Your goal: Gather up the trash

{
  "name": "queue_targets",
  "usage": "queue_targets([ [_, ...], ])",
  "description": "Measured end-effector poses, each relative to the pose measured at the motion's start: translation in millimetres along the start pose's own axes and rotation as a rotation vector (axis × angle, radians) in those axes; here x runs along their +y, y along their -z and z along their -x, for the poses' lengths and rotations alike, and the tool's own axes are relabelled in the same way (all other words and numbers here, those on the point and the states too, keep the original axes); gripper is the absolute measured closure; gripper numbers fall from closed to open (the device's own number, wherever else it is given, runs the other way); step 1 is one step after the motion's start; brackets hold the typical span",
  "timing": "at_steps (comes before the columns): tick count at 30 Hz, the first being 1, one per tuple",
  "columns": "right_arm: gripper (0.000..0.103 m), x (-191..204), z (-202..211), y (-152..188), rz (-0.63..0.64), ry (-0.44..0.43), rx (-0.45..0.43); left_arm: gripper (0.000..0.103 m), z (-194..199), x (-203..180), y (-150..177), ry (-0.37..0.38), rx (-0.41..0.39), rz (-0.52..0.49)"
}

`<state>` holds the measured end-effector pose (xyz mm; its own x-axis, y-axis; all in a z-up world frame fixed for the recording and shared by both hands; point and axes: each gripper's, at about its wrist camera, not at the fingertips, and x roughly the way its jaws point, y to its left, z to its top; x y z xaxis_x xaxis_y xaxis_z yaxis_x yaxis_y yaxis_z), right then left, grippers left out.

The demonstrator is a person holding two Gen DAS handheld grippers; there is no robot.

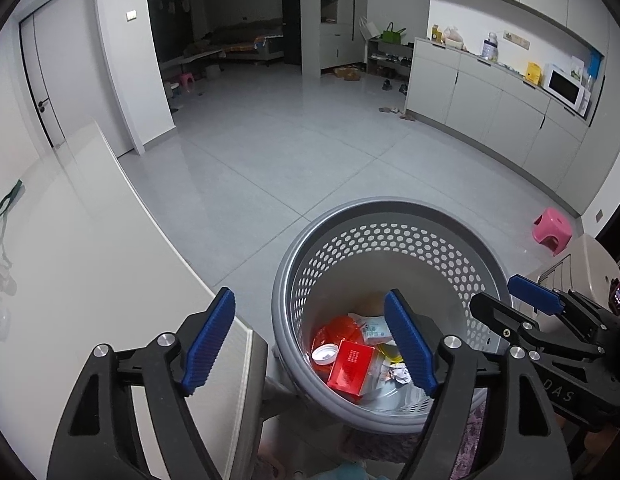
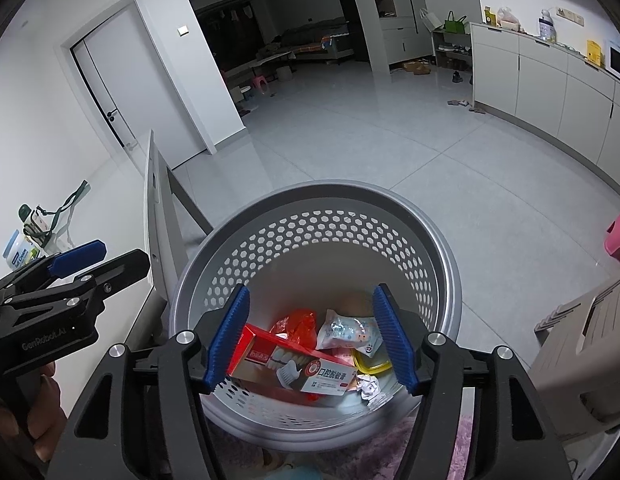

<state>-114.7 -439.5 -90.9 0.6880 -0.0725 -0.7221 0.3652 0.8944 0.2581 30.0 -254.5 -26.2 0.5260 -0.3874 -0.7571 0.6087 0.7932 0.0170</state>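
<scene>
Below, red box (image 2: 293, 364) in grey basket (image 2: 438, 248) — under right gripper (image 2: 310, 340), left gripper (image 1: 310, 344), both jaws apart, empty.

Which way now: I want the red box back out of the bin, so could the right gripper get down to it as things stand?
Probably yes. The right gripper is open and empty above the basket's open top, and the red box lies on top of the trash with nothing over it. The basket's wall may crowd the jaws.

Home interior, kitchen cabinets (image 1: 490, 92) w/ microwave (image 1: 566, 89), sofa (image 1: 245, 42), shoe rack (image 1: 390, 58)
</scene>
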Motion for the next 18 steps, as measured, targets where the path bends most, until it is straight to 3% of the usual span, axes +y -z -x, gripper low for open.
queue_targets([
  [16,0.035,1.0,-0.8,-1.4,0.001,0.000,0.002,0.022,-0.2,3.4,-1.5,-0.001,-0.001,0.003],
  [18,0.035,1.1,-0.8,-1.5,0.001,-0.001,0.001,0.016,-0.2,3.7,-1.5,-0.007,-0.004,0.006],
])
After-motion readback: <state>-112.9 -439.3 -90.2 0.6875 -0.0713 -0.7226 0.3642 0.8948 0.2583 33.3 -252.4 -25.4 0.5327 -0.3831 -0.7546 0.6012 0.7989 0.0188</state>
